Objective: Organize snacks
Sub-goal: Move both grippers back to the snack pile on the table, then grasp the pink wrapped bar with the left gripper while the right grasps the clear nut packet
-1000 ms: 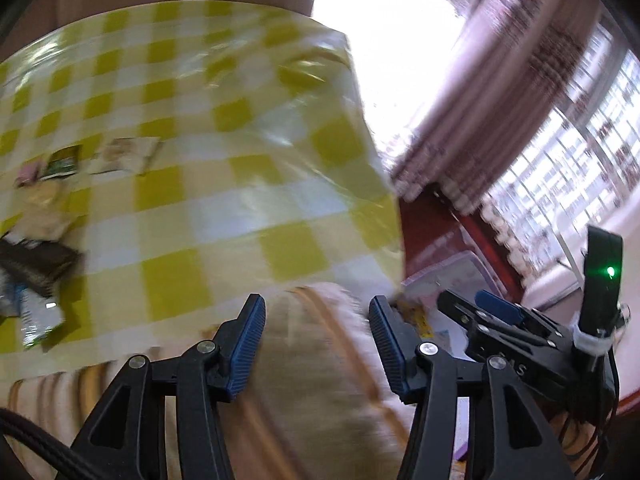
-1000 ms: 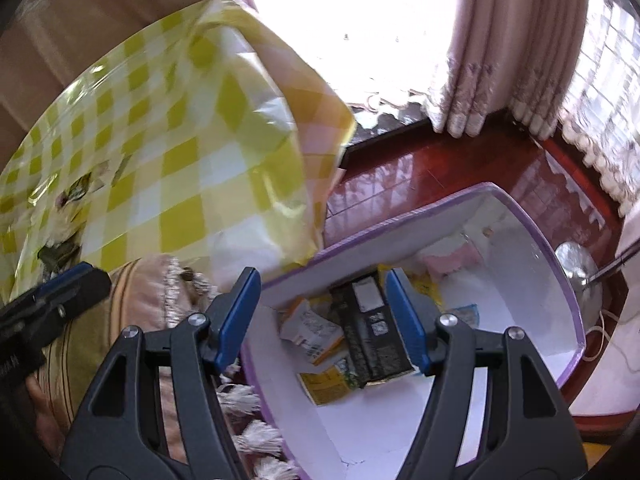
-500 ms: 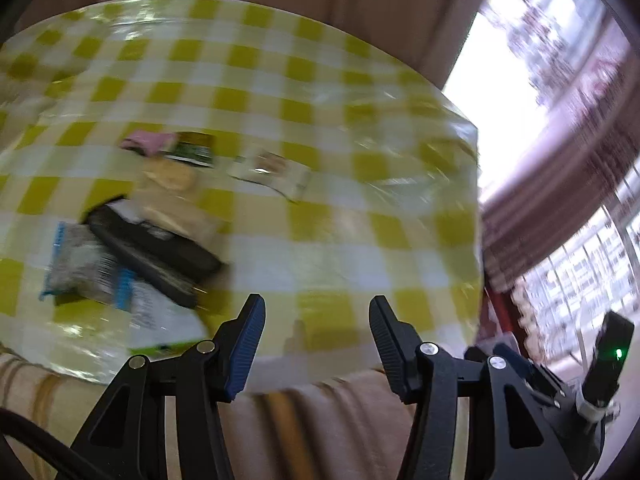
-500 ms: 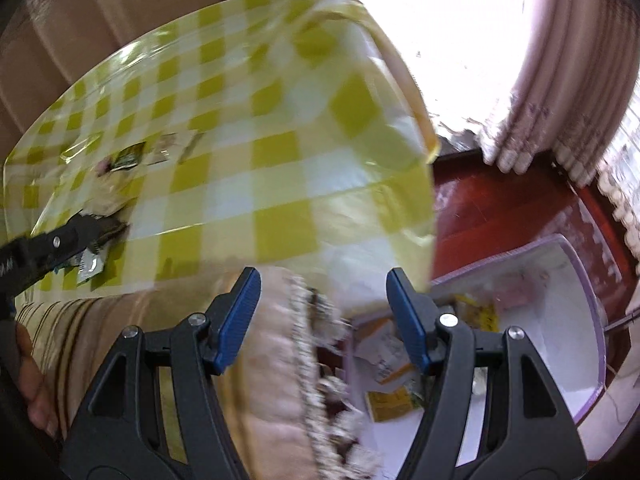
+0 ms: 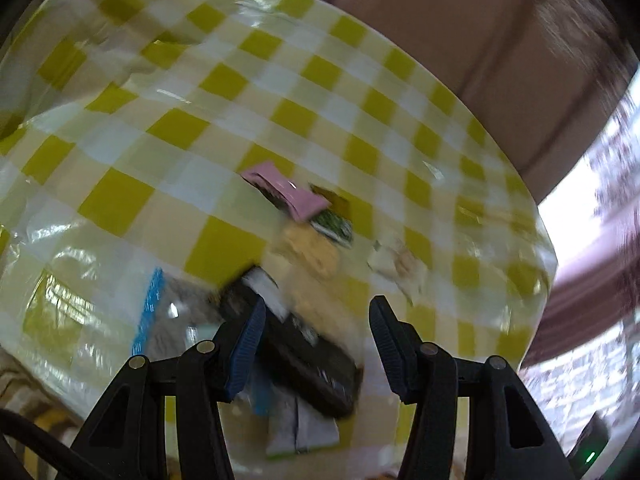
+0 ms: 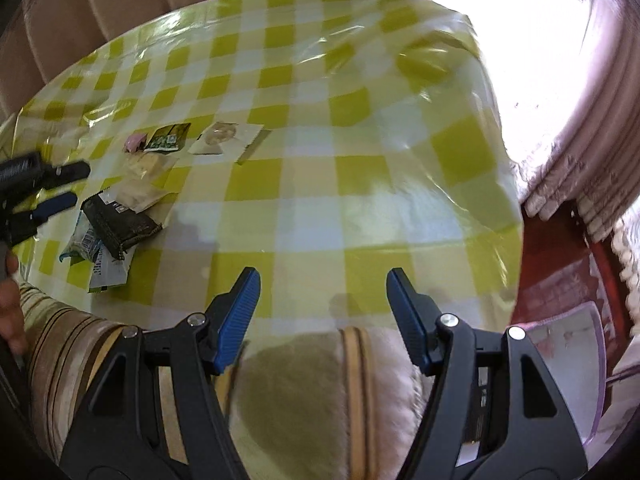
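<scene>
Several snack packets lie in a loose heap on the yellow-checked tablecloth (image 5: 120, 200). In the left wrist view a long black packet (image 5: 308, 364) lies just ahead of my left gripper (image 5: 316, 328), which is open and holds nothing. Behind it lie a pink packet (image 5: 292, 192), a green one (image 5: 334, 226) and a pale one (image 5: 396, 264). The right wrist view shows the same black packet (image 6: 120, 224), the green packet (image 6: 168, 138) and a white packet (image 6: 224, 138) at left, with the left gripper (image 6: 64, 186) beside them. My right gripper (image 6: 322, 300) is open and empty over the table's near edge.
A striped, fringed cloth (image 6: 312, 392) covers the seat under the right gripper. The corner of a clear purple-rimmed bin (image 6: 576, 352) shows low at right on the red wooden floor (image 6: 560, 264). Pink curtains (image 6: 580, 160) hang by a bright window.
Both cameras have swung left, away from the bin on the floor and toward the table. The snack heap now lies directly in front of the left gripper. Neither gripper's opening has changed.
</scene>
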Motion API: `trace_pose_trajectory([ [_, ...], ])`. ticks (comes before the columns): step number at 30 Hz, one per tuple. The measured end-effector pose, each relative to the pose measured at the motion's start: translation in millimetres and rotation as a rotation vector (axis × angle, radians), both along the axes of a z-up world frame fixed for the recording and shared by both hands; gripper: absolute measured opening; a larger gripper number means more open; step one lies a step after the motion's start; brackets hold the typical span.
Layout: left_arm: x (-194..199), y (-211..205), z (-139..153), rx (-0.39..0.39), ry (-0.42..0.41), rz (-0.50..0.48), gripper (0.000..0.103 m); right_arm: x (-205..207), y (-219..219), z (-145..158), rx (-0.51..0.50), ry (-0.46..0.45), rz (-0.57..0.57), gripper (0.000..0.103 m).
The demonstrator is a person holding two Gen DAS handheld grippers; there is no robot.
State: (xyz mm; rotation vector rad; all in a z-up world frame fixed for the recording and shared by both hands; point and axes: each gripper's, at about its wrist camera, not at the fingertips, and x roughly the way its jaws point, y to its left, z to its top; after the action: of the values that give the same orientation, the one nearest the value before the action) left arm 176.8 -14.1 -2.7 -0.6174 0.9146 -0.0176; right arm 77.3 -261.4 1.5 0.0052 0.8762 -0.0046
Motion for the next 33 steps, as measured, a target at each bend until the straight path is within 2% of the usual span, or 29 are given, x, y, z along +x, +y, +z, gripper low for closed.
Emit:
trace_pose_trajectory([
  [3,22.1,19.3,-6.3,-0.064,0.017,0.051,0.055,13.0,9.3,-2.5,-0.021,0.005,0.024,0.069],
  [9,64.5,37.3,-21.1,-0.139,0.062,0.118,0.055,37.0,27.1,-4.1,-0.065,-0.005,0.065,0.069],
  [17,102.3,41.7,-45.1,-0.124,0.139,0.164,0.055,65.6,51.8,-2.5,-0.137,-0.035,0.118,0.07],
  [21,115.5,36.3,-49.4,-0.063,0.159,0.145,0.054,82.2,65.2,-0.9,-0.167,-0.049,0.142,0.071],
  [24,122.7,24.8,-46.5,0.04,0.158,0.095,0.054,95.1,77.2,0.2,-0.194,-0.058,0.161,0.074],
  [25,124.4,20.8,-46.0,0.077,0.156,0.075,0.051,99.7,81.3,0.2,-0.194,-0.057,0.17,0.075],
  [26,125.8,12.9,-46.0,0.15,0.155,0.044,0.039,104.6,85.8,-0.1,-0.195,-0.055,0.181,0.076],
  [28,125.3,7.0,-46.3,0.226,0.157,0.031,0.027,113.1,94.0,-1.1,-0.199,-0.053,0.2,0.077],
  [30,123.4,5.7,-46.2,0.252,0.155,0.016,0.022,122.0,101.5,-1.9,-0.208,-0.058,0.22,0.077],
  [33,121.0,7.2,-47.0,0.259,0.14,0.0,0.021,136.3,109.3,-1.9,-0.234,-0.078,0.239,0.078],
])
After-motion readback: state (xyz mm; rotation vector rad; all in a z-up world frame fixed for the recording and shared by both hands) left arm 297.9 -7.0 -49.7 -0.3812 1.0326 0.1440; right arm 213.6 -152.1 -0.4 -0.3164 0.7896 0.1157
